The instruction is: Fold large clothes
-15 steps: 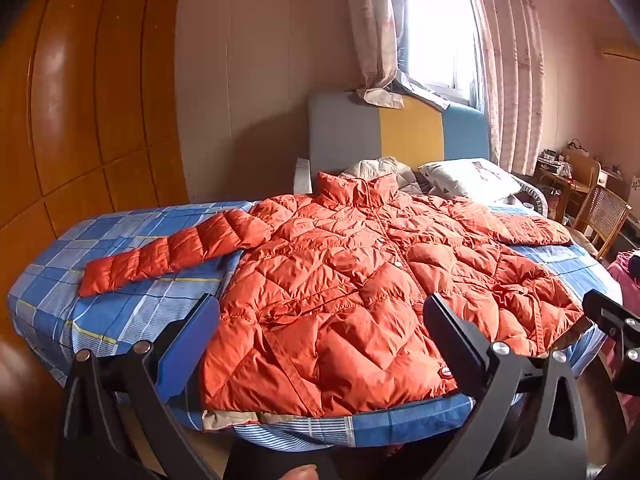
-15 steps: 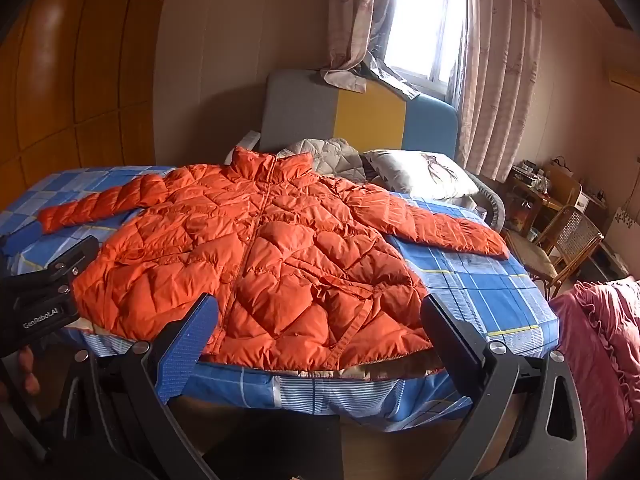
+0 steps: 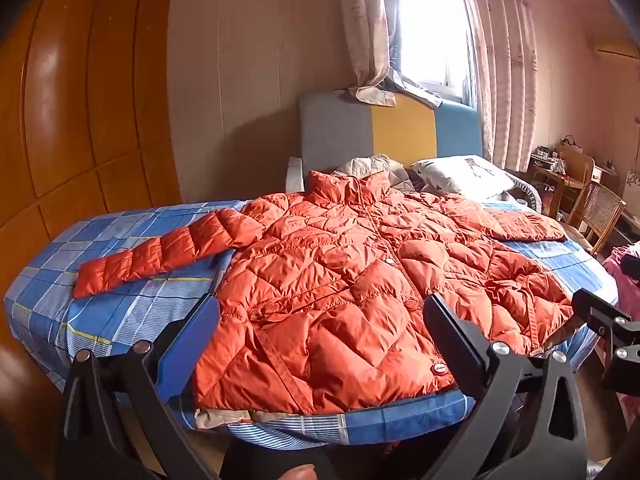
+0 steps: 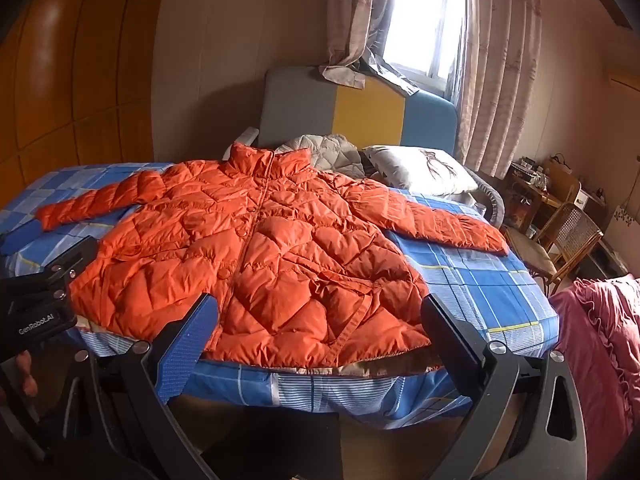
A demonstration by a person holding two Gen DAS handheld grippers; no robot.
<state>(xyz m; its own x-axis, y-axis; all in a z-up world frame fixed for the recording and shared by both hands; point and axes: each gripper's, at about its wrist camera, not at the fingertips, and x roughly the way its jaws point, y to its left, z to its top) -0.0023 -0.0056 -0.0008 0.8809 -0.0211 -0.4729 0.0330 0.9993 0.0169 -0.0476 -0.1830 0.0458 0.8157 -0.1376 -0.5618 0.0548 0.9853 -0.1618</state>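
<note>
An orange quilted puffer jacket (image 3: 360, 280) lies flat and front-up on the bed, buttoned, collar toward the headboard, both sleeves spread out sideways; it also shows in the right wrist view (image 4: 256, 256). My left gripper (image 3: 320, 312) is open and empty, held off the bed's foot edge in front of the jacket's hem. My right gripper (image 4: 320, 312) is open and empty, off the foot edge near the hem's right part. The left gripper's body (image 4: 44, 292) shows at the left of the right wrist view.
The bed has a blue checked sheet (image 4: 480, 280) and a grey, yellow and blue headboard (image 3: 400, 132). A white pillow (image 3: 464, 176) and a grey quilted item (image 3: 372, 166) lie by the headboard. A wooden wardrobe (image 3: 80, 120) stands left, a cane chair (image 4: 568, 236) and pink bedding (image 4: 600, 340) right.
Both views have hardly shifted; the grippers stay open at the foot of the bed and the jacket has not moved.
</note>
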